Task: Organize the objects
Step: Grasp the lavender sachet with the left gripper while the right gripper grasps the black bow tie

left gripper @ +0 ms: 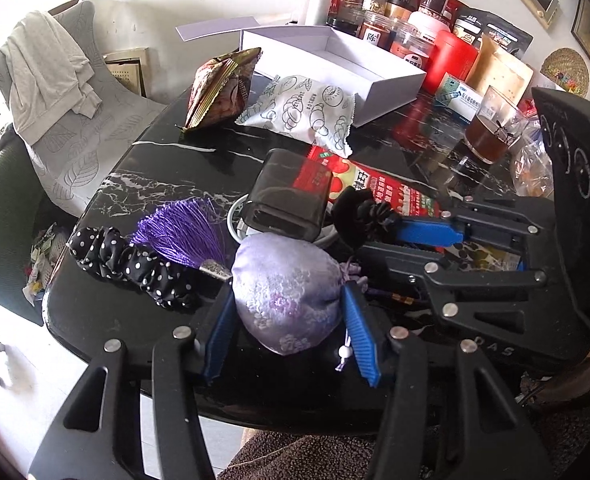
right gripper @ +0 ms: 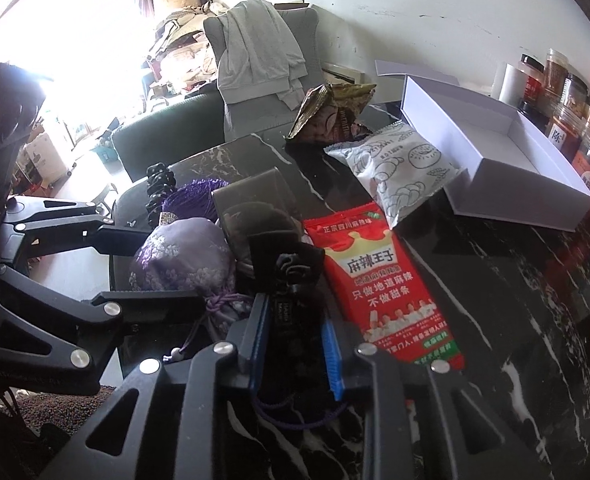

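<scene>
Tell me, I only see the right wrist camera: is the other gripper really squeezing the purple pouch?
Observer: Yes. The left wrist view shows the left gripper with both blue pads pressed against the purple pouch, one on each side.
Operator: What is the black bumpy thing behind it?
Observer: A black scrunchie with white dots. It lies near the edge of the table, right beside the purple tassel.

On the table [left gripper: 167,168], a sachet [left gripper: 283,292] lies nearest, a scrunchie [left gripper: 135,264] to its left, a snack packet [left gripper: 375,184] behind it, and an open box [left gripper: 359,80] farthest back.
</scene>
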Available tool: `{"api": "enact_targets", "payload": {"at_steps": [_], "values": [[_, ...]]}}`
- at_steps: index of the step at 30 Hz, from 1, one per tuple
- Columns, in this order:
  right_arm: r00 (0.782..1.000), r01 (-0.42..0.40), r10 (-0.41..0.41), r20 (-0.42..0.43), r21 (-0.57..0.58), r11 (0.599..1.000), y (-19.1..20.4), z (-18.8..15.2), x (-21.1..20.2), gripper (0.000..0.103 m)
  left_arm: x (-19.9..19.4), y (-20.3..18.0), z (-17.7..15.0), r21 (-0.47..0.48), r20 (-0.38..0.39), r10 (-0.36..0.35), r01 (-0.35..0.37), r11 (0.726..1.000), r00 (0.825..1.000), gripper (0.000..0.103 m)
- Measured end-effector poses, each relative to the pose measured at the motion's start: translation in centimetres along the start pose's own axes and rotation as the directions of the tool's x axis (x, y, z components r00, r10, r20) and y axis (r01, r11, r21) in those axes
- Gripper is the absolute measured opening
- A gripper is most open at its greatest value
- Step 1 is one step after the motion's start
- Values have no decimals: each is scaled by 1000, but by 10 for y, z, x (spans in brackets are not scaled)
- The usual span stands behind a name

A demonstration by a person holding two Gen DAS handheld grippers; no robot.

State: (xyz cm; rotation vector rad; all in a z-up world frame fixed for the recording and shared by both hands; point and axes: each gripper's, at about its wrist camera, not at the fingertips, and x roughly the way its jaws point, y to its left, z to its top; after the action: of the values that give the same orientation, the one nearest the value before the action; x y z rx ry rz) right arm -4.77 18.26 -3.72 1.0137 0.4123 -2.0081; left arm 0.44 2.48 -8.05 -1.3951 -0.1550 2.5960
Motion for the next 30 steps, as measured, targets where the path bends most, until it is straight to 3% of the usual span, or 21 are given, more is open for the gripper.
{"api": "enact_targets", "payload": {"at_steps": [2, 6, 12, 17, 26, 30], "values": [[1000, 15, -15, 10, 10, 1000, -2, -2, -6, 24, 0, -1, 0, 1, -2, -7, 7, 1000, 1000, 52], [999, 26, -28, 29, 55, 998, -11, -8, -20, 24, 2, -4, 1, -12, -16, 19, -19, 1000, 1000, 70], [994, 92, -97, 42, 112, 989, -25, -24, -42, 24, 12, -15, 1, -5, -37, 9, -9, 1000, 999, 76], [992, 115, -121, 27, 153, 982, -36, -38, -53, 24, 23, -24, 0, 16, -54, 41, -40, 999, 998, 77], [991, 134, -135, -7, 195, 971, -43, -62, -60, 24, 31, -36, 0, 61, -18, 112, -110, 992, 994, 77], [990, 140, -140, -14, 205, 969, -44, -68, -62, 24, 29, -37, -1, 66, -13, 108, -107, 992, 994, 68]]}}
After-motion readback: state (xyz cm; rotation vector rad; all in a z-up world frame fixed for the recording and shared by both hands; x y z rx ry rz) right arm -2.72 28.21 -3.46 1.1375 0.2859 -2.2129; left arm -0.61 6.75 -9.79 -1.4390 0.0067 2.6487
